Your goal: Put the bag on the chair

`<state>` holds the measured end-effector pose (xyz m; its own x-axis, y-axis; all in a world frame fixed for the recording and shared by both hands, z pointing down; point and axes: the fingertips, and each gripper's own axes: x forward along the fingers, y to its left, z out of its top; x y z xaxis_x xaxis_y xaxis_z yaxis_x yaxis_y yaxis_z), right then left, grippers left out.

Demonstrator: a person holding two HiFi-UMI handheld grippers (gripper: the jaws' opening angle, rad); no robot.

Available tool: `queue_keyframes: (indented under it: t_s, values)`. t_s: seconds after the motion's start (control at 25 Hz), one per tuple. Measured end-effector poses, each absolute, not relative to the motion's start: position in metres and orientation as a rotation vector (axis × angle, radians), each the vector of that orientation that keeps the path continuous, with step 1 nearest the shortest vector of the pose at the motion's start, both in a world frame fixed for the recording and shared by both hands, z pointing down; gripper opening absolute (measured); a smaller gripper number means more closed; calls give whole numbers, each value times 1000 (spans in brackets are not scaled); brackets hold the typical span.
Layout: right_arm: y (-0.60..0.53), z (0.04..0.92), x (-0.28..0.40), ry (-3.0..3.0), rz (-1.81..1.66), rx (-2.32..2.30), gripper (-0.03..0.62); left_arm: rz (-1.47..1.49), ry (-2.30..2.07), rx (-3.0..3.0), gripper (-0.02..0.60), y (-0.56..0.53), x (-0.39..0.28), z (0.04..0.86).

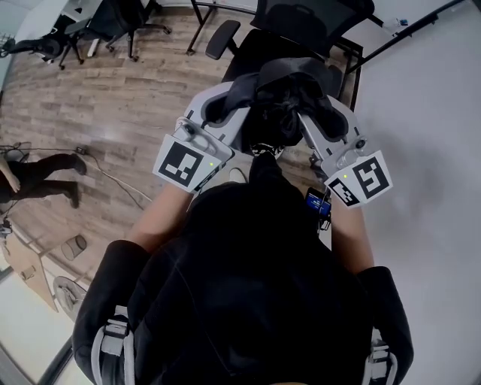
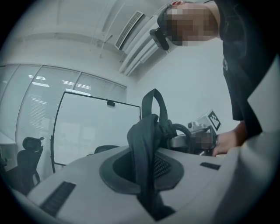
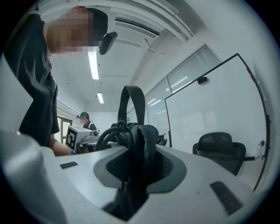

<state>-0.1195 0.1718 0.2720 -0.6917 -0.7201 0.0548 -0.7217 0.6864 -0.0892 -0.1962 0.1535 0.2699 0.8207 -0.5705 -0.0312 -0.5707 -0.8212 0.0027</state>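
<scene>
The black bag (image 1: pixel 279 101) hangs by its bunched straps between my two grippers, straight in front of the person's chest. My left gripper (image 1: pixel 234 101) is shut on a bag strap (image 2: pixel 148 131), which runs down between its jaws. My right gripper (image 1: pixel 319 109) is shut on the knotted straps (image 3: pixel 140 140) from the other side. In the left gripper view, my left gripper (image 2: pixel 146 175) faces the right gripper (image 2: pixel 202 130). In the right gripper view, my right gripper (image 3: pixel 133 179) faces the left gripper (image 3: pixel 81 135). The black mesh office chair (image 1: pixel 304 19) stands just beyond the bag, its armrest (image 1: pixel 219 39) to the left.
More black chairs (image 1: pixel 124 19) stand at the far left on the wood floor. A person's legs (image 1: pixel 45 177) and a cable (image 1: pixel 113 179) are at the left. A white wall (image 1: pixel 428 128) runs along the right. A whiteboard (image 2: pixel 96 129) stands behind, and another chair (image 3: pixel 219 148) stands by it.
</scene>
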Motion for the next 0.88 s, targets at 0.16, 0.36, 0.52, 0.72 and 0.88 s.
queue_keyframes:
  t_s: [0.16,0.36,0.52,0.72,0.88]
  values:
    - [135,272,-95,-2892,173,1221,101,9,938,-2977,35,115,-172,270]
    - [102,266,-80,-2891,147,1214,100,-1,950,-2971,34,82,-156,265]
    - [65,268,-56,-2886,142,1209,100,-30,951,-2972,34,45,-132,270]
    - [24,267,-26,-2893,145,1194,100,-14,970,-2955,34,4,-102,267]
    - [-3,265,-1,-2905,152,1182,100,-62,1013,-2944,34,-24,-76,266]
